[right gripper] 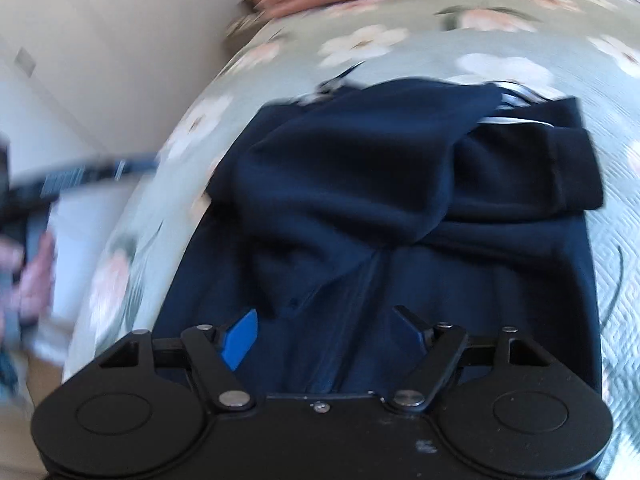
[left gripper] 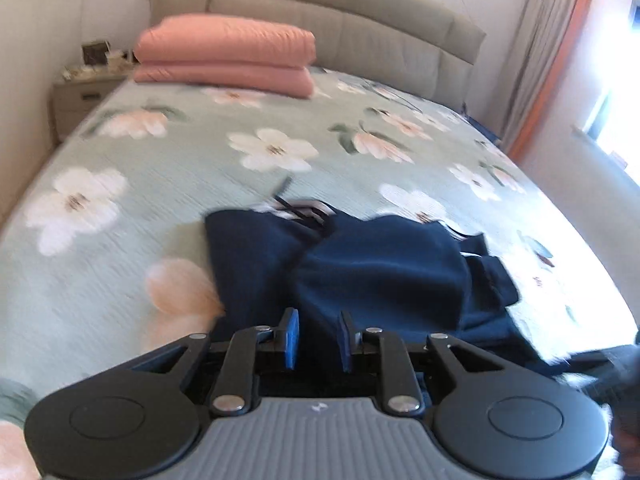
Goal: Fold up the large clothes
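A navy blue garment [left gripper: 380, 264] lies partly folded on the flowered bed cover [left gripper: 160, 168], with a striped white inner part [left gripper: 304, 210] showing at its far edge. My left gripper [left gripper: 318, 340] hovers at the near edge of the cloth, its blue pads [left gripper: 292, 338] a narrow gap apart and nothing seen pinched between them. In the right wrist view the same garment [right gripper: 360, 184] fills the middle, a sleeve folded across its top. My right gripper [right gripper: 324, 340] hangs over the garment's near part, its jaws wide apart and empty.
Folded pink bedding [left gripper: 224, 56] is stacked by the grey headboard [left gripper: 360, 28]. A nightstand [left gripper: 80, 100] stands at the bed's far left, and a curtain [left gripper: 540, 60] hangs at the right. A person's blurred hand [right gripper: 28, 280] shows beyond the bed's left edge.
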